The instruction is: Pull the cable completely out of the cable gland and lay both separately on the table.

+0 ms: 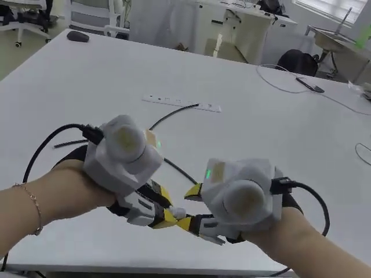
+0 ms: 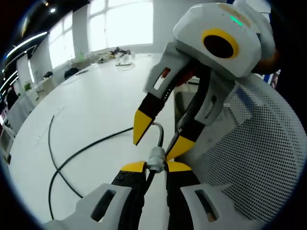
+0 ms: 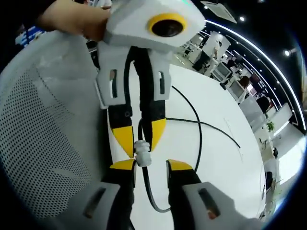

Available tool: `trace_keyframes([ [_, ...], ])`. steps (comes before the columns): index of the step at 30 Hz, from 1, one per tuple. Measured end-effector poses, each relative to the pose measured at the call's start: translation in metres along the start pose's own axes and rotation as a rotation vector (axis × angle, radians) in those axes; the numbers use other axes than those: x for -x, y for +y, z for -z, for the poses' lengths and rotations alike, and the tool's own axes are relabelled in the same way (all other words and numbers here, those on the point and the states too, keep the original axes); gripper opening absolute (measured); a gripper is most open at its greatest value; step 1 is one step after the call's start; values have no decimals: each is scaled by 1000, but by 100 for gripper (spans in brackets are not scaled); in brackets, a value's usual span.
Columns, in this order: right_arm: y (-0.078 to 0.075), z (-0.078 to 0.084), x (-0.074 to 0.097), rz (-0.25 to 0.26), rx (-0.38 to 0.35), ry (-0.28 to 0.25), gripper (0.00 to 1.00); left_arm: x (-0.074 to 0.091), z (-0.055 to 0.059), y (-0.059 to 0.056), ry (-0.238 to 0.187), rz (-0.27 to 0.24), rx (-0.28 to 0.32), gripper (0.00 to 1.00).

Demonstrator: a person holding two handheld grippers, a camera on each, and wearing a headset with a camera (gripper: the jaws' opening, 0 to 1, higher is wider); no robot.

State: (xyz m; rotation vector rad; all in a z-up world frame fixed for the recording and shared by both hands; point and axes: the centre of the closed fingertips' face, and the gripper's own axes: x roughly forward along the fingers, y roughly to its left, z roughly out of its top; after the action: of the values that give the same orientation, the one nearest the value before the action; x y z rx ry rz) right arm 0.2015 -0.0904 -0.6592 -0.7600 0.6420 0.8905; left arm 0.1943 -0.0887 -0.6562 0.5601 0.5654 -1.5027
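Cable (image 3: 146, 184) thru gland (image 2: 155, 159), clamped in L gripper (image 2: 156, 166).

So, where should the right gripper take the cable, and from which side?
On the bare black cable just behind the cable gland, coming opposite the left gripper, which pinches the gland; the cable runs between the open jaws of the right gripper.

1. Cable gland (image 2: 155, 159) sits between the jaws of the left claw (image 2: 155, 166), over the near edge of the counter (image 1: 243, 127).
2. Right claw (image 3: 151, 165) faces it, its jaws on either side of the cable (image 2: 86, 148) just beside the gland.
3. Cable trails across the counter towards a flat strip (image 1: 182, 102) at mid-counter.
4. Computer mouse (image 1: 77, 36) lies at the far left corner.
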Motion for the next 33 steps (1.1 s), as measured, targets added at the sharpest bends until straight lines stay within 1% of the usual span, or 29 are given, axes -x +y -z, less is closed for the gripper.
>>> trace_keyframes([
  [1, 1, 1, -1, 0, 3, 5, 24, 0, -1, 1, -7, 0, 2, 16],
  [3, 3, 6, -3, -3, 33, 41, 20, 1, -2, 2, -10, -5, -1, 16],
  [4, 5, 7, -4, -11, 34, 50, 16, 1, -2, 2, -10, -8, -4, 16],
  [5, 6, 8, -3, -17, 29, 54, 8, 1, -2, 2, -9, -10, -3, 16],
  [6, 7, 9, -3, -24, 27, 58, 5, 1, -1, 3, -8, -12, -1, 16],
  [9, 7, 9, -3, -19, 4, 54, 4, 1, 0, 1, -6, -8, 8, 16],
  [10, 4, 16, -4, 0, 5, 92, 4, 1, 2, 3, 9, -20, -1, 16],
  [11, 0, 22, -3, 18, 18, 124, 4, 2, 7, 8, 36, -46, -21, 16],
  [12, -3, 27, -3, 31, 22, 145, 4, 2, 8, 10, 38, -49, -19, 16],
  [14, -8, 39, -2, 57, -22, 198, 5, 3, 9, 13, 39, -55, -8, 16],
  [15, -13, 47, -1, 80, -29, 240, 5, 4, 9, 14, 37, -63, -7, 16],
  [16, -16, 52, 0, 92, -23, 266, 5, 4, 9, 15, 38, -65, -5, 16],
  [19, -27, 75, 9, 148, -25, 373, 5, 6, 10, 17, 43, -77, -4, 16],
  [20, -29, 79, 11, 156, -40, 388, 5, 6, 11, 17, 47, -80, -3, 16],
  [22, -32, 91, 17, 180, -101, 424, 6, 8, 13, 19, 56, -92, -6, 16],
  [23, -34, 95, 19, 190, -118, 440, 6, 9, 14, 21, 58, -100, -7, 16],
  [24, -37, 97, 20, 192, -111, 442, 6, 10, 13, 22, 57, -106, -5, 16],
  [26, -36, 94, 19, 190, -113, 437, 7, 11, 11, 23, 48, -109, 0, 16],
  [27, -34, 90, 18, 185, -107, 423, 12, 11, 11, 24, 48, -113, -5, 16],
  [28, -28, 76, 9, 151, -113, 347, 18, 10, 10, 23, 47, -117, -23, 16],
  [29, -21, 64, 5, 119, -127, 288, 24, 10, 9, 22, 43, -113, -35, 16],
  [30, -14, 51, 1, 85, -139, 223, 26, 9, 8, 21, 39, -112, -40, 16],
  [31, -10, 38, 0, 61, -133, 171, 23, 8, 6, 18, 35, -107, -49, 16],
  [33, -10, 12, 0, 57, -95, 64, 19, 5, 4, 14, 33, -96, -79, 16],
])
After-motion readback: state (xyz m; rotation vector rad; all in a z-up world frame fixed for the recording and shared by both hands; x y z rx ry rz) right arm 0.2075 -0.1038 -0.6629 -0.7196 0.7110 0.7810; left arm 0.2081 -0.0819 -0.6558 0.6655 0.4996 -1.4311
